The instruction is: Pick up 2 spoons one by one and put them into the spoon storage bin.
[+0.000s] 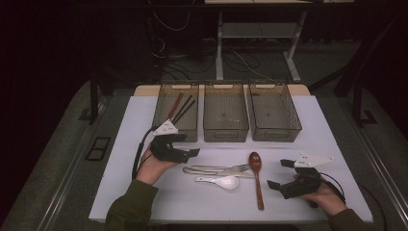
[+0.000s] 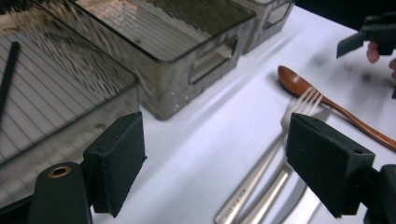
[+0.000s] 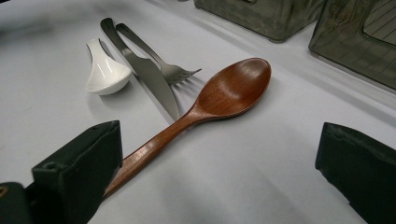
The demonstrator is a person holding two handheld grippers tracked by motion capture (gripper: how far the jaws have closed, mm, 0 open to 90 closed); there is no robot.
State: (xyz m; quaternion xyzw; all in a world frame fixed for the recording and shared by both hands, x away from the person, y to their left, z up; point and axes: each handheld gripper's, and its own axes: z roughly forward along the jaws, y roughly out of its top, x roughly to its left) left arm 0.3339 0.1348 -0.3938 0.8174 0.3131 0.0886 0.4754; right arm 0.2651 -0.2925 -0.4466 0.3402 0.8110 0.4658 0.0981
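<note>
Left gripper (image 1: 185,153) just left of the fork (image 1: 226,169), jaws wide and empty, pads clear of the cloth; right gripper (image 1: 281,174) just right of the wooden spoon (image 1: 257,175), jaws equally wide, nothing gripped. Seen from above, chopsticks (image 1: 180,108) in the left bin (image 1: 166,118), well behind the fork; in the right gripper view, a knife (image 3: 149,74) crossing beside the fork and a white spoon (image 3: 105,70) left of it. Spoon handle end hidden behind one right jaw there; fork handle cut off in the left gripper view.

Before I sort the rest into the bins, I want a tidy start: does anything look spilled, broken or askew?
Nothing spilled or damaged. The metal fork, knife and white spoon lie bunched together, overlapping, beside the wooden spoon. Chopsticks lie slanted in the left bin.
</note>
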